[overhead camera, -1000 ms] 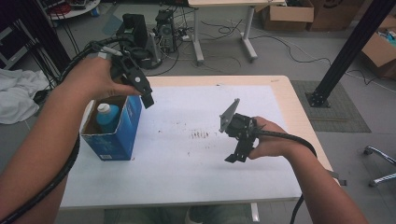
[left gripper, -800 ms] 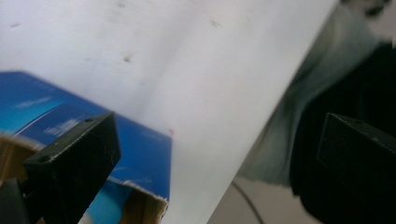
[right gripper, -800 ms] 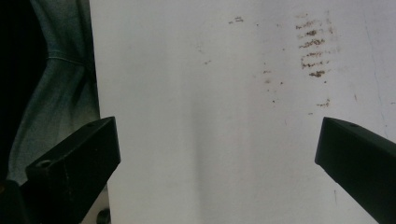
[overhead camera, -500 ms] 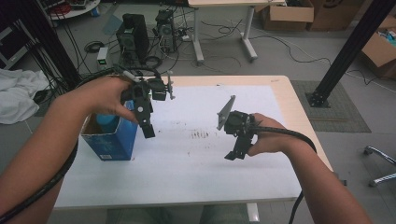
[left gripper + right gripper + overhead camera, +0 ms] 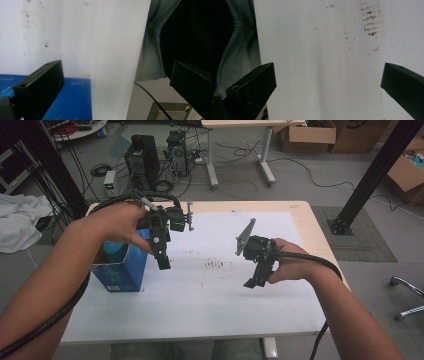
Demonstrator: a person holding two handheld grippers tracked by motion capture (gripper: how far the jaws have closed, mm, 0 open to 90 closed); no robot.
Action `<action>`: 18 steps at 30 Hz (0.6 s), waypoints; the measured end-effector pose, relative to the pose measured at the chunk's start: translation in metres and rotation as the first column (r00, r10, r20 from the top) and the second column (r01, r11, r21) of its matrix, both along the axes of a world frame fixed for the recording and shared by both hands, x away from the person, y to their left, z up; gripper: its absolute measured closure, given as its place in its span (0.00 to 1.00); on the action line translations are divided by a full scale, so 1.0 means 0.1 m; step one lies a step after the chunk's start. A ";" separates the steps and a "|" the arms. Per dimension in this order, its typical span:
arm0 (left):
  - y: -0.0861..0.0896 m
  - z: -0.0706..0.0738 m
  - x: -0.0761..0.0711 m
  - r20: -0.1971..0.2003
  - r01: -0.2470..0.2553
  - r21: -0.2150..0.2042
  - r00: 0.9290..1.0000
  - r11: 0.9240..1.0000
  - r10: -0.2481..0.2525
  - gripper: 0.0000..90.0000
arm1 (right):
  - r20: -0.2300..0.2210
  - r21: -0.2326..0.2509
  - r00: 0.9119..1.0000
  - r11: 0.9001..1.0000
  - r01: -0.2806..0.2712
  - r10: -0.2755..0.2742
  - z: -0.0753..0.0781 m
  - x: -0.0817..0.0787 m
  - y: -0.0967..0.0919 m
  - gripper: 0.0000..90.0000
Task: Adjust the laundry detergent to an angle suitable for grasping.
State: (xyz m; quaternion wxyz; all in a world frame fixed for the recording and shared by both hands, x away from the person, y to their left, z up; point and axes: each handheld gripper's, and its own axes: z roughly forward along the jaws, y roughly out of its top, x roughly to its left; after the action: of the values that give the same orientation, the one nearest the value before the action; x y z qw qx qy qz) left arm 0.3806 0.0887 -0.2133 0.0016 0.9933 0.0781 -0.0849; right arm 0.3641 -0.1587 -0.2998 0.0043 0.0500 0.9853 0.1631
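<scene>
The left gripper [image 5: 163,262] has left the blue cardboard box [image 5: 122,270], jaws apart like the right gripper's [image 5: 253,282], over open white surface [image 5: 200,300].

The person's left hand [image 5: 117,227] hides most of the blue bottle [image 5: 116,251] inside the box [image 5: 122,270].

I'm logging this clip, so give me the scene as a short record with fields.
Surface: white mat on table
Box: blue box, open top, at mat's left edge
Inside box: light-blue item, partly hidden
Left gripper: open, empty, beside box
Right gripper: open, empty, over mat's right half
Marks: brown smudges mid-mat
</scene>
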 end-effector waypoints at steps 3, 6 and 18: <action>-0.01 -0.02 0.01 -0.003 0.002 -0.007 1.000 1.000 -0.002 0.00 | 0.001 0.002 1.000 1.000 0.000 0.000 0.00 0.00 -0.01 0.00; -0.01 -0.02 0.02 0.001 0.005 -0.008 1.000 1.000 -0.005 0.00 | 0.002 0.002 1.000 1.000 0.004 -0.004 0.01 -0.01 -0.02 0.00; -0.01 0.00 0.01 0.016 0.008 -0.015 1.000 1.000 -0.008 0.00 | 0.003 0.004 1.000 1.000 0.003 -0.003 0.01 0.00 -0.01 0.00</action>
State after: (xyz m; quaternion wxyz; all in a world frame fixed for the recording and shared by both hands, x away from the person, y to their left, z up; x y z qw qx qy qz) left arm 0.3814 0.0882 -0.2132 0.0095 0.9942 0.0734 -0.0777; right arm 0.3637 -0.1600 -0.2993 0.0061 0.0511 0.9850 0.1650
